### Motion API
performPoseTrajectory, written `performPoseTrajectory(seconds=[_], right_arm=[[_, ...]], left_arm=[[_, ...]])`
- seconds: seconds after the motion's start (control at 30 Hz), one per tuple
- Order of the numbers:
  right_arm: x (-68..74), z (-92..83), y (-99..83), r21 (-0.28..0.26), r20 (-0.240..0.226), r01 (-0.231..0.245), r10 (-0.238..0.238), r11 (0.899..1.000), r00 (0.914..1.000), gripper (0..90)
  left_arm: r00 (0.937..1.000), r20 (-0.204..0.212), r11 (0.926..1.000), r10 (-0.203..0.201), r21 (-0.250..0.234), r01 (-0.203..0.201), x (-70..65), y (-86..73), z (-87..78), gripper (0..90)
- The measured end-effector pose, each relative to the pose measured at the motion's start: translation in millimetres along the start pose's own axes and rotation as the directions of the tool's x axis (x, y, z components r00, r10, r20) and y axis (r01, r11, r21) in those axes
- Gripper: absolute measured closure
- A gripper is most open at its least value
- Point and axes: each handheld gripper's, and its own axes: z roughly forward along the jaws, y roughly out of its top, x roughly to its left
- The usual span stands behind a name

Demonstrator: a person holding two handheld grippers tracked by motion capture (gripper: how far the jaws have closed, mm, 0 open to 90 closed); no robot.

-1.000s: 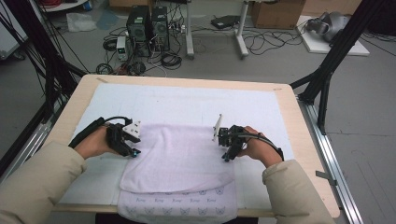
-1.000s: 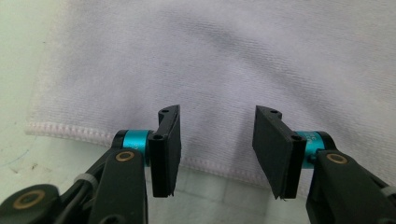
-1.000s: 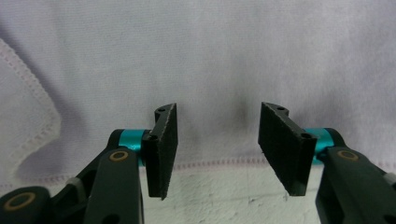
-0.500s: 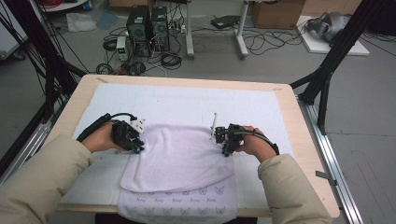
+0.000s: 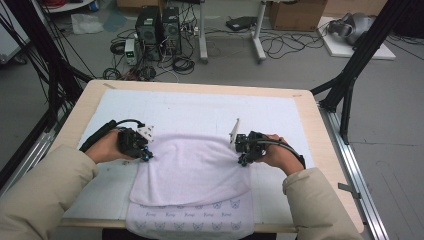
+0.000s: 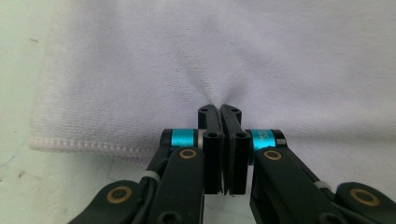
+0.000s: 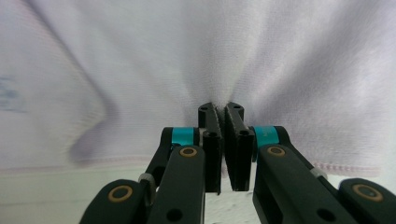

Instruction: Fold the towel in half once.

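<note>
1. Left gripper [image 6: 222,112]: its jaws have just been closing and now stand pinched together on a fold of the white towel [image 6: 224,56]; the cloth puckers into creases that run away from the jaw tips.
2. The towel's stitched hem [image 6: 88,147] lies just short of the jaw tips, to their left in the left gripper view.
3. Right gripper [image 7: 222,108]: its jaws have likewise just been closing and now clamp a ridge of the towel [image 7: 233,51], with the hem [image 7: 345,168] just behind the tips.
4. Beyond both sets of jaws the towel [image 5: 192,170] lies flat on the bench [image 5: 305,107], held at its far corners by the left gripper [image 5: 145,152] and right gripper [image 5: 241,155].
</note>
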Motion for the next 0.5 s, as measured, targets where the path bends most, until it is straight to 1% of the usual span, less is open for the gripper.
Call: performPoseTrajectory(seconds=[0.03, 0.1, 0.13, 0.17, 0.2, 0.23, 0.27, 0.3, 0.37, 0.4, 0.47, 0.5], right_arm=[[2.3, -4.1, -1.2, -0.015, 0.003, -0.001, 0.001, 1.0, 1.0, 86.8], [7.6, -11.2, -3.9, -0.052, -0.002, 0.008, -0.008, 0.999, 1.0, 86.7], [10.1, -14.4, -5.1, -0.064, -0.008, 0.007, -0.008, 0.998, 0.9999, 86.7], [13.0, -16.9, -6.5, -0.076, -0.023, 0.017, -0.019, 0.997, 0.9996, 86.7], [16.1, -19.8, -8.1, -0.085, -0.018, 0.022, -0.024, 0.996, 0.9995, 86.7], [18.8, -22.1, -10.0, -0.096, -0.028, 0.016, -0.019, 0.995, 0.9994, 86.7], [21.5, -24.1, -11.9, -0.107, -0.038, 0.025, -0.029, 0.994, 0.9989, 86.7], [24.4, -25.6, -13.6, -0.118, -0.046, 0.022, -0.028, 0.993, 0.9985, 86.6], [31.9, -25.9, -15.6, -0.122, -0.078, 0.032, -0.041, 0.992, 0.9961, 86.6], [36.4, -25.2, -16.1, -0.124, -0.081, 0.041, -0.052, 0.991, 0.9954, 86.6], [44.4, -21.7, -17.2, -0.13, -0.124, 0.054, -0.07, 0.99, 0.9898, 86.6], [48.1, -19.7, -17.3, -0.13, -0.135, 0.062, -0.079, 0.99, 0.9877, 86.6]], left_arm=[[1.0, 0.004, 0.9999, 0.004, -0.012, -0.004, -2.2, -0.7, -4.5, 87.4], [0.9999, 0.0, 0.9992, 0.017, -0.037, -0.017, -7.8, -2.6, -13.3, 87.3], [0.9997, -0.003, 0.9986, 0.026, -0.046, -0.026, -10.6, -3.9, -17.2, 87.3], [0.9994, 0.0, 0.9979, 0.035, -0.055, -0.035, -13.7, -5.2, -20.9, 87.3], [0.999, 0.0, 0.9972, 0.046, -0.059, -0.046, -17.0, -6.5, -24.4, 87.3], [0.9983, 0.004, 0.9963, 0.057, -0.064, -0.057, -20.3, -7.9, -27.1, 87.3], [0.998, 0.014, 0.9958, 0.062, -0.068, -0.061, -24.0, -9.4, -29.2, 87.2], [0.9968, 0.021, 0.9949, 0.077, -0.066, -0.076, -27.4, -10.7, -30.8, 87.2], [0.9939, 0.037, 0.9929, 0.104, -0.062, -0.101, -35.6, -13.7, -31.8, 87.2], [0.9927, 0.05, 0.9923, 0.11, -0.064, -0.107, -39.9, -15.5, -31.1, 87.1], [0.9893, 0.083, 0.9917, 0.12, -0.057, -0.115, -48.0, -18.7, -27.6, 87.0], [0.9862, 0.102, 0.9905, 0.13, -0.057, -0.125, -51.7, -20.5, -25.1, 87.0]])
